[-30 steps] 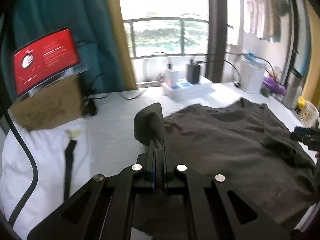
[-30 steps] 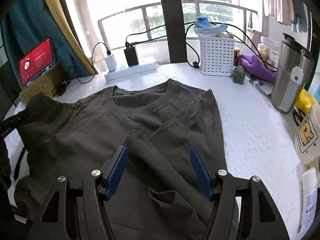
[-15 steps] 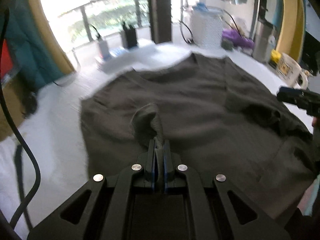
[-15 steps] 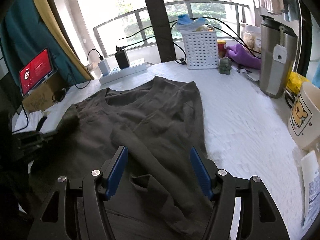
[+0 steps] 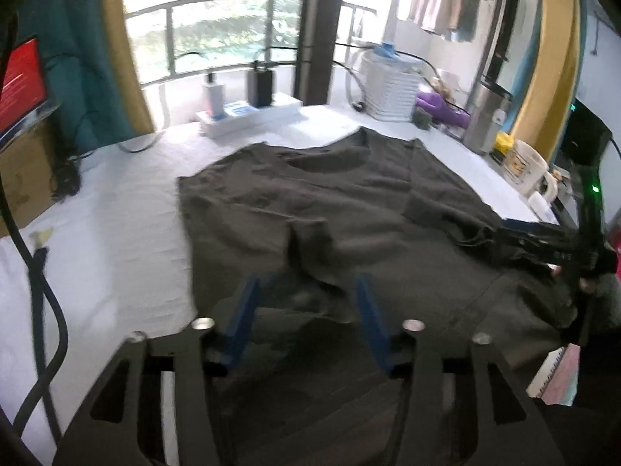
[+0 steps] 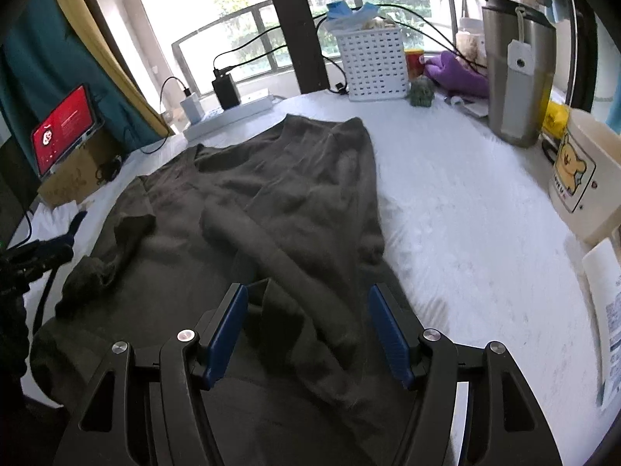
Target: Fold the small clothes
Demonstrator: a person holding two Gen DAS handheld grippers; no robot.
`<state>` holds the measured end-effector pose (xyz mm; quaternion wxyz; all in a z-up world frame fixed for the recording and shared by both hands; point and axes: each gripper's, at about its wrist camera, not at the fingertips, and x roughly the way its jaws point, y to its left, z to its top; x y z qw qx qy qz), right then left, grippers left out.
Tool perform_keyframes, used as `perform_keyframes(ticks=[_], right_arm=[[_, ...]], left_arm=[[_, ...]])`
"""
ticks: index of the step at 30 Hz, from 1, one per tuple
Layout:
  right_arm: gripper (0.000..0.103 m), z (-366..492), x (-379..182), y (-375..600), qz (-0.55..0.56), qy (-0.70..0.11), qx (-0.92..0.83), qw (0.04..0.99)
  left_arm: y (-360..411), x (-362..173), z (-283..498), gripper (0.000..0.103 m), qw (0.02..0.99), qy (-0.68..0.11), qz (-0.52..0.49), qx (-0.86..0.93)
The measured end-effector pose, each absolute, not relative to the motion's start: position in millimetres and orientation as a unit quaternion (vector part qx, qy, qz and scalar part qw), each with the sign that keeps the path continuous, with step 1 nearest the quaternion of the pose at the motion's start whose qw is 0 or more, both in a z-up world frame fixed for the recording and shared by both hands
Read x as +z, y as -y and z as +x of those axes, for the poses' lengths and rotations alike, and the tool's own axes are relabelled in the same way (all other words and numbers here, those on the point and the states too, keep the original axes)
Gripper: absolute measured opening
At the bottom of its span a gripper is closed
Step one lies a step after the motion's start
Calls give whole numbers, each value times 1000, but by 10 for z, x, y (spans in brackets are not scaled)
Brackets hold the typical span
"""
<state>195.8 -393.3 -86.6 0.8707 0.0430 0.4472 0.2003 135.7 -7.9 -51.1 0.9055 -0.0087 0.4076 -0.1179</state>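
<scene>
The left gripper (image 5: 306,310) has just been opening over the shirt (image 5: 349,209), nothing clamped; the right gripper (image 6: 308,322) gapes wide, empty.

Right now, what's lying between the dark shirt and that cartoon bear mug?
Only bare white tablecloth lies between the dark shirt and the bear mug, seen in the right wrist view.

The shirt (image 6: 271,209) lies spread on the table (image 6: 465,202). Behind the shirt sits a power strip (image 6: 233,114), with a basket (image 6: 374,64) to the strip's right. Right of the shirt stand a flask (image 6: 518,73) and a mug (image 6: 582,178). Left of the shirt, a tablet (image 6: 64,128) leans on a box (image 6: 73,174).
</scene>
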Motion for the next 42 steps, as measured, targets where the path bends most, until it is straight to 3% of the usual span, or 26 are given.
perform_keyframes(ticks=[8,10,12,15,32,34,36,42], right_arm=[[67,1821,-884,3518,-35,-441,216,871],[57,1820,-934,3423,-60,-443,209,870],[34,1850,-999,3340,-84,-449,205,865],[22,1866,-1014,3301,-93,-453,211,861],[22,1590,-807,3145,-78,-460,283,838],[30,1609,-760,3140,-80,-452,275,844],[72,1657,-720,3161,-69,-445,269,851],[75,1825,-698,3084,-60,-439,260,858]], left_arm=[[5,-683,1361,58,902,-416,-14,-111],[50,-695,1370,58,901,-418,-9,-121],[123,-721,1389,58,899,-416,0,-134],[188,-821,1469,58,892,-431,26,-133],[220,-909,1090,57,843,-476,0,-251],[163,-812,1099,57,853,-468,4,-233],[38,-691,1143,57,867,-453,2,-207],[-330,-725,1349,58,884,-447,-6,-136]])
